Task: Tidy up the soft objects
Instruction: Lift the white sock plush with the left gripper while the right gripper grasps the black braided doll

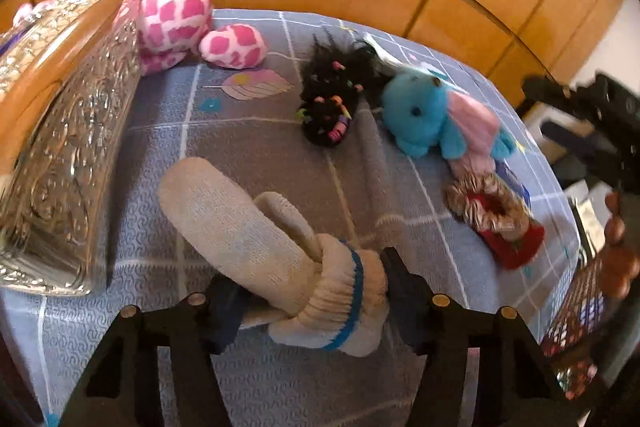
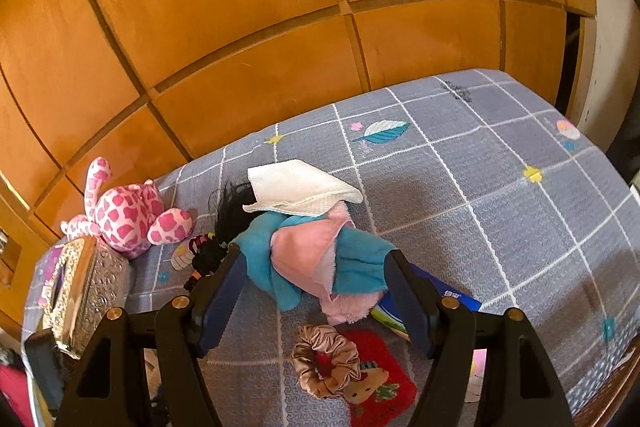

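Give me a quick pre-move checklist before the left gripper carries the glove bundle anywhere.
1. Glove bundle sits between the left gripper fingers at the cuff: ok.
2. Pads firmly pressing on the cuff: cannot tell, the cuff hides the contact.
3. Path toward the silver box free of other items: ok.
4. Right gripper straddles the blue plush, apart from the bundle: ok.
5. Right gripper gripping the plush: cannot tell.
6. Scrunchie rests on the red cloth, out of the way: ok.
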A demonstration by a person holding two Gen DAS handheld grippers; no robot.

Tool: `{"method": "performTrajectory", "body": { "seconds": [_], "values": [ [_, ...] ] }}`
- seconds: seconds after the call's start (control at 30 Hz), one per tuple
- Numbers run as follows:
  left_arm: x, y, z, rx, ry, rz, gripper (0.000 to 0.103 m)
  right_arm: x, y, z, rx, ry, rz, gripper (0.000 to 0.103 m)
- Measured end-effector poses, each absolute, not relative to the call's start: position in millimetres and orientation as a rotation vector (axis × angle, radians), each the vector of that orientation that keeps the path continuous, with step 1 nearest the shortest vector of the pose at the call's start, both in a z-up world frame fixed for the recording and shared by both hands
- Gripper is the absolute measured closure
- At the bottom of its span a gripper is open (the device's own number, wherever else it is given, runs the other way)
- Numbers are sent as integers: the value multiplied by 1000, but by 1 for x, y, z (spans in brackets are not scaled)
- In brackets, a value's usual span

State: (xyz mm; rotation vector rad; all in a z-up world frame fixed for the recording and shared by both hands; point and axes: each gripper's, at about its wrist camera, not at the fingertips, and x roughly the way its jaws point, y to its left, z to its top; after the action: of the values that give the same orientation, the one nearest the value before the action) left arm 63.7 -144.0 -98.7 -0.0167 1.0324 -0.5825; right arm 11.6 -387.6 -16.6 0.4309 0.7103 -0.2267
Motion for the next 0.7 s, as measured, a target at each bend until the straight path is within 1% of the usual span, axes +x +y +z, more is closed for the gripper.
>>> {"method": "performTrajectory", "body": {
  "seconds": [0.13, 0.17, 0.2, 0.4, 0.57, 0.67, 0.7],
  "values": [
    [53, -135, -96, 36, 1017, -633, 48, 11, -373, -10, 362, 695, -172, 32],
    [48, -131, -96, 50, 1011, -652, 48, 11, -365, -8, 344, 696, -133, 35],
    [45, -128, -96, 60, 1006, -660, 48, 11, -360, -7, 342, 698, -102, 36],
    [42, -117, -101, 36, 1002, -673, 47, 41, -303, -4, 299, 799, 132, 36],
    [36, -115, -102, 54, 972, -682, 46, 107, -282, -42, 308, 973, 85, 36],
    [34, -113, -103, 53, 958, -691, 46, 138, -286, -66, 328, 1038, 31, 36],
    [34, -113, -103, 50, 958, -693, 46, 144, -288, -72, 334, 1051, 6, 38]
  ]
}}
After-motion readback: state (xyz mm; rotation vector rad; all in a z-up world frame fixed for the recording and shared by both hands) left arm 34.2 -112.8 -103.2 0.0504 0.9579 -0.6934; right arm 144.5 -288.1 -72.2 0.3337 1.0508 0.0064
